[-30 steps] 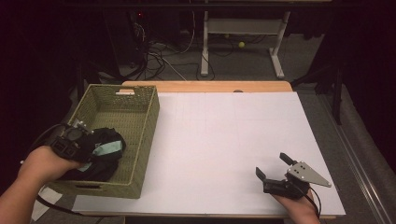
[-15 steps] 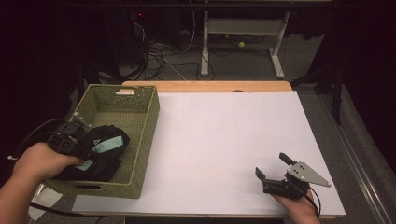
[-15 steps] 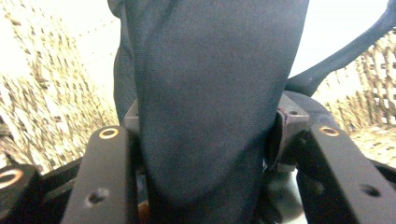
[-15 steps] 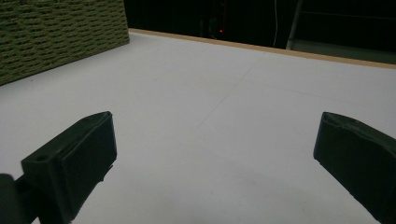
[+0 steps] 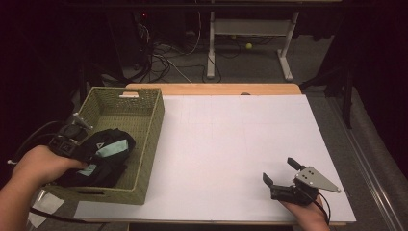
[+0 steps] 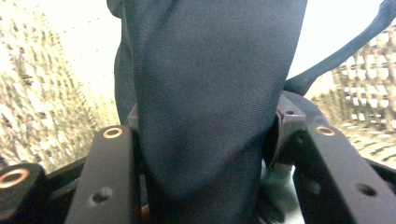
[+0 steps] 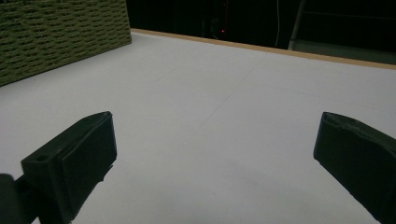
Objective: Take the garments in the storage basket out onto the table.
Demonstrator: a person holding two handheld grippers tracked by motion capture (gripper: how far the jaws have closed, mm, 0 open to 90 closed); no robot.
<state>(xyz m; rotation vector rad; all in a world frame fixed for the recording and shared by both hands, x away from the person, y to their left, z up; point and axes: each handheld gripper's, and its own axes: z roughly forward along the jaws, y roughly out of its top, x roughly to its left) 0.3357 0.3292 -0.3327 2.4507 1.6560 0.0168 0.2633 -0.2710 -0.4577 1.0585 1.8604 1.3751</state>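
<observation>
A dark garment (image 5: 108,161) with a pale teal patch lies bunched in the near end of the green woven basket (image 5: 155,126). My left gripper (image 5: 90,147) reaches over the basket's left wall into that bundle. In the left gripper view the dark cloth (image 6: 210,93) fills the gap between the two black jaws, and the left gripper (image 6: 205,140) is shut on it. At the table's front right, my right gripper (image 5: 280,171) rests low over the white tabletop (image 5: 231,144), open. The right gripper (image 7: 215,154) has nothing between its fingers.
The basket's wall (image 7: 60,37) stands far left of the right gripper. A wooden strip (image 5: 211,89) borders the table's far edge. Cables and a desk frame (image 5: 250,43) lie on the floor beyond. A white scrap (image 5: 43,207) lies below the basket's near-left corner.
My left hand has shifted slightly to the left at the basket's near corner, with the dark garment still in its jaws. The right hand has not moved.
</observation>
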